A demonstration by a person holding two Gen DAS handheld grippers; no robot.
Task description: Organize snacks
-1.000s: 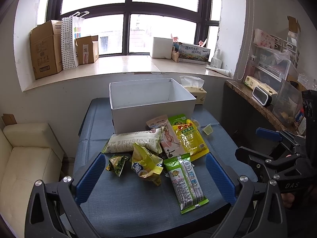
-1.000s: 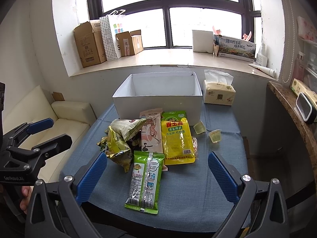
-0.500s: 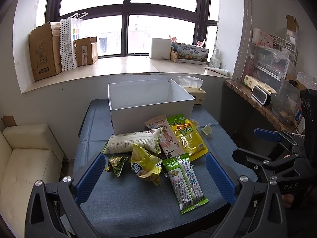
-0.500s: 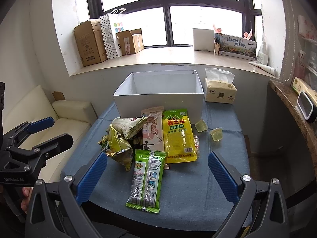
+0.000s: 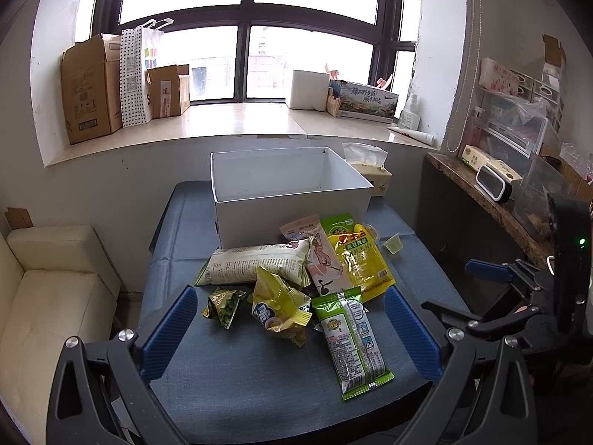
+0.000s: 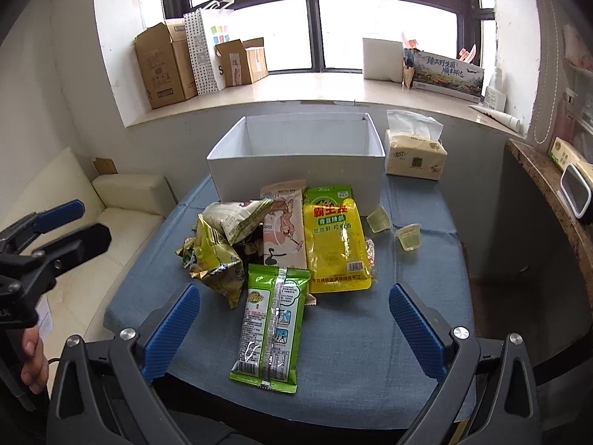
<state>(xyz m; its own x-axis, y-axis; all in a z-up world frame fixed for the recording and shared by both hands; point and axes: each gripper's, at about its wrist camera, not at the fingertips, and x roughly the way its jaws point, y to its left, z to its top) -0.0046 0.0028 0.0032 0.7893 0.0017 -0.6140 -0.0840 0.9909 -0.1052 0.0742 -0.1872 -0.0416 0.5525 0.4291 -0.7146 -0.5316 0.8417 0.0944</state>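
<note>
A pile of snack packets lies on the blue table (image 5: 237, 382) in front of an empty white box (image 5: 292, 215) (image 6: 296, 174). Nearest me is a green packet (image 5: 350, 337) (image 6: 272, 317). Behind it are a yellow packet (image 5: 361, 263) (image 6: 335, 241), a pink-and-white packet (image 6: 283, 233), a long pale packet (image 5: 259, 265), a crumpled yellow bag (image 5: 278, 306) (image 6: 217, 259) and a small green pouch (image 5: 222, 306). Two jelly cups (image 6: 409, 237) sit to the right. My left gripper (image 5: 292, 328) and right gripper (image 6: 292, 330) both hang open above the table's near edge, holding nothing.
A tissue pack (image 6: 415, 155) stands right of the box. A cream sofa (image 5: 48, 296) is at the left, a wooden shelf (image 5: 493, 207) with a clock at the right. Cardboard boxes (image 5: 90, 89) and a paper bag line the windowsill. A hand (image 6: 31, 356) holds the left gripper.
Both grippers have shifted slightly, so the snack pile sits a little higher in each view. Nothing was picked up and the jaws stayed open.
</note>
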